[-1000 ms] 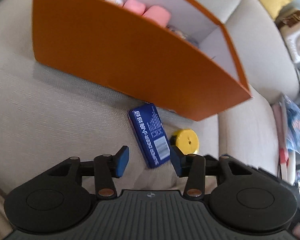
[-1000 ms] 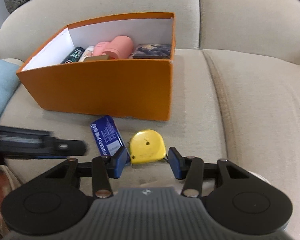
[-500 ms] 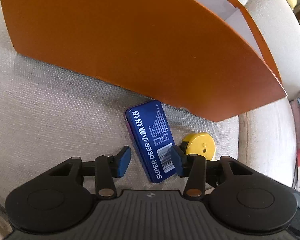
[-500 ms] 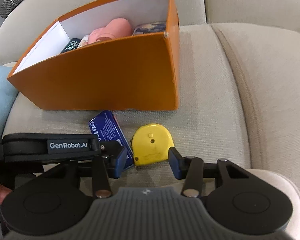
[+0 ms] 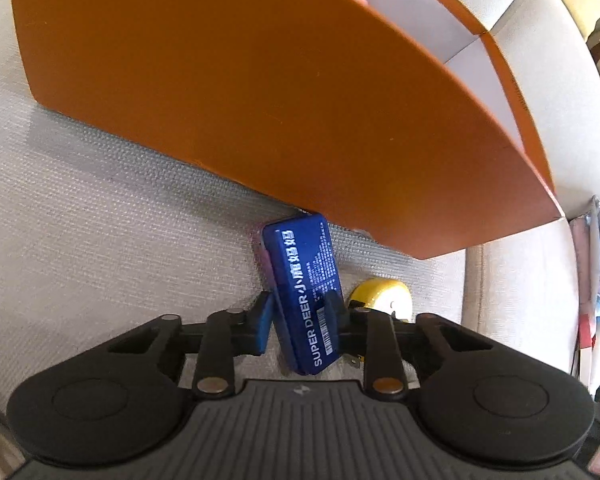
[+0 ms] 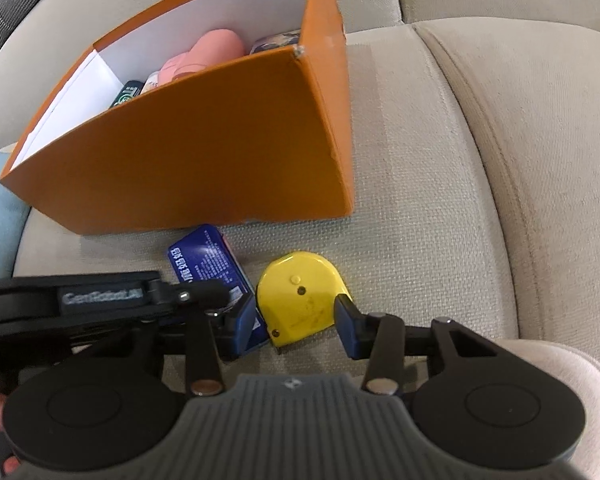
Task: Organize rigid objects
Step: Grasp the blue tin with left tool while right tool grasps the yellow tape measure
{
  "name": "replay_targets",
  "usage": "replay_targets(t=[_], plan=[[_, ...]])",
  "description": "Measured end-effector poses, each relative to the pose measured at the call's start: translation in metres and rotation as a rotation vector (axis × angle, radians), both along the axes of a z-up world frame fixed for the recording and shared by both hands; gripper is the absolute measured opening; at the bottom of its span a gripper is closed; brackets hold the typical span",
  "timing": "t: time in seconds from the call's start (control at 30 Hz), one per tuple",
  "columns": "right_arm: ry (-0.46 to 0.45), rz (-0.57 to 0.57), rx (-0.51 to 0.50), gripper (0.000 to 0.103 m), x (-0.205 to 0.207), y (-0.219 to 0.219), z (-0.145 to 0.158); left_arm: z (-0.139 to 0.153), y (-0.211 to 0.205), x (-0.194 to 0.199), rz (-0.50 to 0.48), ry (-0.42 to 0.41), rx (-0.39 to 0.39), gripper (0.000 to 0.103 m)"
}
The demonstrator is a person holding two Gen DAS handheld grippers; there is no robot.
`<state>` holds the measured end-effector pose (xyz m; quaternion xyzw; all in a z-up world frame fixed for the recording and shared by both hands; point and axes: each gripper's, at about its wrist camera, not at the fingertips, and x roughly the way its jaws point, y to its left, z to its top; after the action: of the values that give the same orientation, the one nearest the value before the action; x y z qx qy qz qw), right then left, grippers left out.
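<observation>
Two items lie outside the orange box (image 6: 188, 152), which stands on the sofa cushion (image 6: 420, 200) toward its back edge and already holds a pink object (image 6: 216, 50) and several smaller things. Both loose items sit on the cushion just in front of the box's near wall.

Yellow tape measure (image 6: 300, 300): flat on the cushion, at the box's right front corner. The right gripper (image 6: 296, 326) straddles it with fingers apart; the right pad is at the casing's edge, the left pad is hidden, so no firm clamp can be confirmed.

Blue tin (image 5: 304, 292): just left of the tape measure, its far end almost against the box wall. The left gripper (image 5: 298, 318) has just been closing, and its fingers now press both long sides of the tin, which is tipped up on one edge where a moment earlier it lay flat between open fingers.

Assessment: the tin is secured and appears ready to be lifted over the wall into the box; the tape measure is not yet gripped.
</observation>
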<state>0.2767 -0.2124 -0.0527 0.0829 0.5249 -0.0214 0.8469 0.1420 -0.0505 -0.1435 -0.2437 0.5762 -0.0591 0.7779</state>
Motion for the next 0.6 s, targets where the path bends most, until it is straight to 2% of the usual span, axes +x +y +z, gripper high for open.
replay_targets(t=[0.07, 0.17, 0.2, 0.37, 0.47, 0.6], plan=[[-0.005, -0.034, 0.009, 0.046, 0.000, -0.003, 0.000, 0.010, -0.002, -0.005, -0.028, -0.027, 0.014, 0.021], [-0.005, -0.057, 0.014, 0.046, 0.000, -0.004, 0.000, 0.029, -0.012, -0.011, -0.110, -0.057, 0.128, 0.017], [-0.001, -0.065, 0.012, 0.045, 0.000, -0.003, 0.000, 0.032, -0.014, -0.012, -0.125, -0.057, 0.142, 0.016], [0.015, -0.076, 0.003, 0.045, 0.004, -0.003, -0.002, 0.022, -0.015, -0.011, -0.130, -0.027, 0.063, 0.015], [0.019, -0.094, 0.002, 0.041, 0.006, -0.004, -0.003, 0.016, -0.011, 0.000, -0.113, -0.014, 0.060, 0.015], [0.020, -0.112, 0.005, 0.042, 0.006, -0.006, -0.004, 0.014, -0.002, 0.002, -0.091, -0.015, 0.041, 0.015]])
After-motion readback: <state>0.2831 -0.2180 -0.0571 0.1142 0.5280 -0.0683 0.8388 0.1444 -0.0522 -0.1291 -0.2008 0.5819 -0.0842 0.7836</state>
